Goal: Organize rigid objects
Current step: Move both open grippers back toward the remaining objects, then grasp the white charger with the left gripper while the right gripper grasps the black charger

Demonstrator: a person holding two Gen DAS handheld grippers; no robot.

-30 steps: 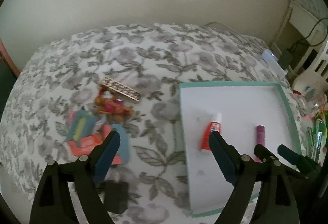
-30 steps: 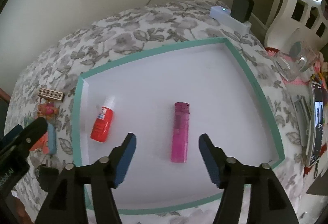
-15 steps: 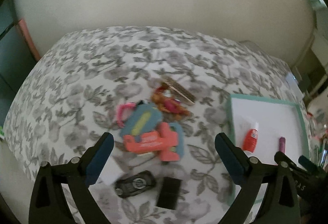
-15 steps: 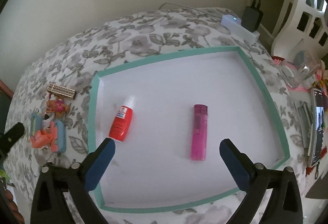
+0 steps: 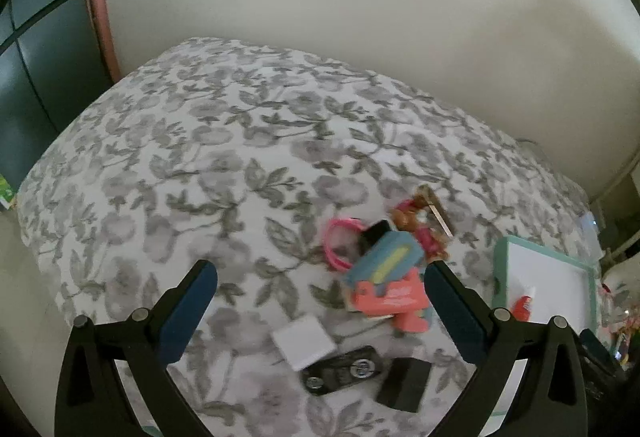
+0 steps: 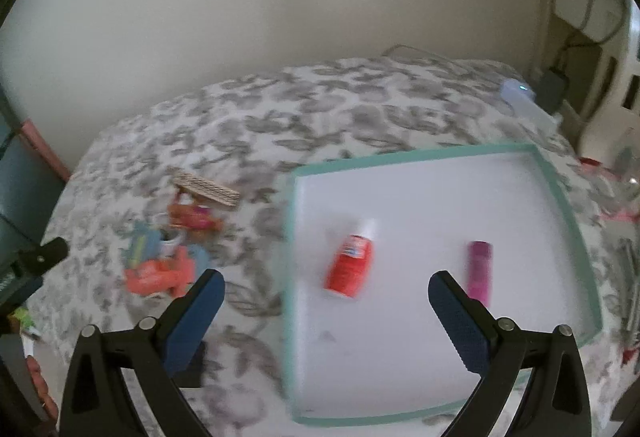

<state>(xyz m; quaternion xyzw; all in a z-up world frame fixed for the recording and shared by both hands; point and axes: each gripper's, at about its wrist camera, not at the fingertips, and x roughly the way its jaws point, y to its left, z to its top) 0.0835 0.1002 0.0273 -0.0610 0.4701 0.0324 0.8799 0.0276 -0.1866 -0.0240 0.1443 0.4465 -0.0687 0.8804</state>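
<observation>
Your biggest thing is the bed cover (image 5: 224, 165) with grey flowers, which fills the middle of both views. On it, in the right half of the right wrist view, lies the white tray (image 6: 420, 157) with a green rim; in the left wrist view you see only its corner at the right edge.

Inside the tray, near the centre of the right wrist view, the red bottle (image 6: 351, 267) with a white cap lies on its side. The pink lighter (image 6: 479, 273) lies to the right of it, apart from it, partly behind your right finger.

The pile of small things (image 5: 390, 273) is right of centre in the left wrist view: a blue and yellow piece on a coral piece, with a pink ring just beside it on the left. Below the pile lie a white block (image 5: 304, 341), a black key fob (image 5: 344, 371) and a black box (image 5: 404, 383), close together near the lower edge.

Your left gripper (image 5: 316, 309) has its jaws opening, already very wide, and they hold nothing; they hang over the cover. Your right gripper (image 6: 326, 317) stands fully wide too and is empty, over the left edge of the tray.
</observation>
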